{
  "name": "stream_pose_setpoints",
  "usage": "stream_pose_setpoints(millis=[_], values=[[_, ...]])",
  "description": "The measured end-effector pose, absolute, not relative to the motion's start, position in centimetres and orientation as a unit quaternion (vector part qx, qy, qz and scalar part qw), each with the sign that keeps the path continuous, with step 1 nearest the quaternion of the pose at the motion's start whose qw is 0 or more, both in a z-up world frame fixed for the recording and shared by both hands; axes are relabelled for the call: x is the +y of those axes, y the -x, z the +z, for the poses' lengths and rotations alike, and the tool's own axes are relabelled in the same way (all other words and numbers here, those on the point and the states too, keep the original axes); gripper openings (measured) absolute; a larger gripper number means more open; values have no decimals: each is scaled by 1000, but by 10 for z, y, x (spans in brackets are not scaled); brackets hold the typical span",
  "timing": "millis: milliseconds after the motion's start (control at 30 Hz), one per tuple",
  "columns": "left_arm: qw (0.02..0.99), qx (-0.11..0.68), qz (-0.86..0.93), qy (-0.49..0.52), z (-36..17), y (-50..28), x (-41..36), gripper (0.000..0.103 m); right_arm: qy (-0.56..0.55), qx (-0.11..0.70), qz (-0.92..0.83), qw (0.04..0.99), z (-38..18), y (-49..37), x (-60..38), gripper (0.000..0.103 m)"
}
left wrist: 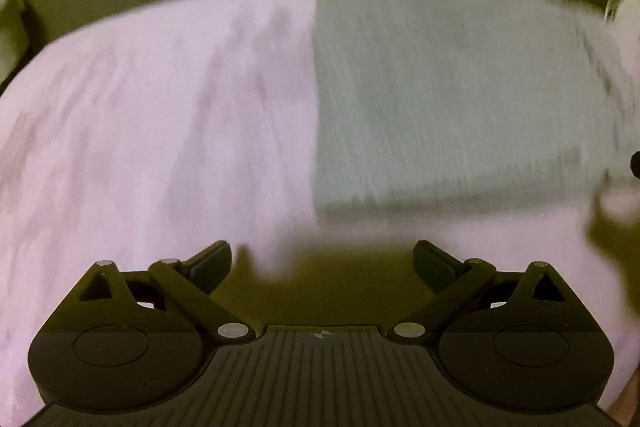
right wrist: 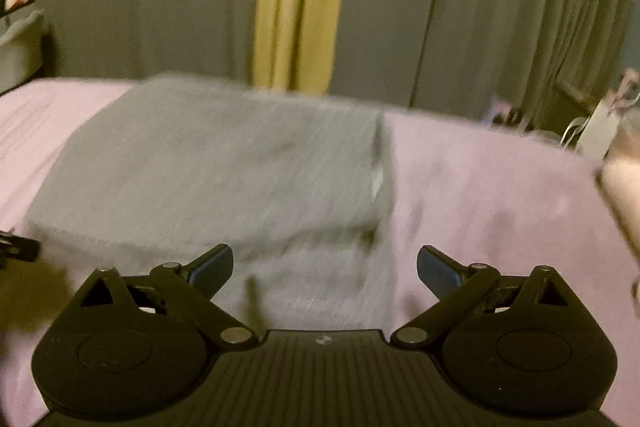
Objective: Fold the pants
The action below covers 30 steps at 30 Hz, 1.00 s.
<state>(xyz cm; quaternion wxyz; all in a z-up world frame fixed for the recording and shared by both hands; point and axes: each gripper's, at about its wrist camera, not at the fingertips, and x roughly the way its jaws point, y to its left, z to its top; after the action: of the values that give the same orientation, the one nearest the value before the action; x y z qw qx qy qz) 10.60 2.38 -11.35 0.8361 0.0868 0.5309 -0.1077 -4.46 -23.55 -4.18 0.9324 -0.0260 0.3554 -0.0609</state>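
Your pants lie folded in a neat grey stack on the bed, mid-frame. Both claws, left and right, gape wide and empty; little seems left.

I can read no text, label, brand or number anywhere ahead of either claw; both views are smeared with motion blur.

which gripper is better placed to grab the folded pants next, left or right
Right, probably. The right gripper hangs open directly over the near edge of the folded pants. The left gripper, also open, faces bare pink sheet, the pants lying farther off.
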Motion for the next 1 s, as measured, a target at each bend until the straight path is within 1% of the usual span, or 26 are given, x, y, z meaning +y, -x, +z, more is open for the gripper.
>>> stream_pose_setpoints(millis=[133,267,467,567,633,700,1000], values=[[809,566,-118,-101,-134,-78,1,100,-25,415,-47,908,-64,77,-222,99],[821,552,-104,-103,-132,-66,-7,100,-41,448,-65,891,-74,85,-215,99],[821,565,-78,-19,-130,-57,12,100,-7,483,-90,871,-80,107,-187,99],[820,568,-76,-4,-129,-52,16,100,-4,473,-72,878,-76,120,-180,99],[819,568,-79,-15,-131,-49,15,100,2,467,-74,881,-69,125,-175,99],[820,565,-87,-32,-128,-46,10,100,17,486,-74,871,-68,123,-172,99],[824,548,-114,-91,-124,-30,-13,100,51,485,-71,870,-60,128,-158,99]])
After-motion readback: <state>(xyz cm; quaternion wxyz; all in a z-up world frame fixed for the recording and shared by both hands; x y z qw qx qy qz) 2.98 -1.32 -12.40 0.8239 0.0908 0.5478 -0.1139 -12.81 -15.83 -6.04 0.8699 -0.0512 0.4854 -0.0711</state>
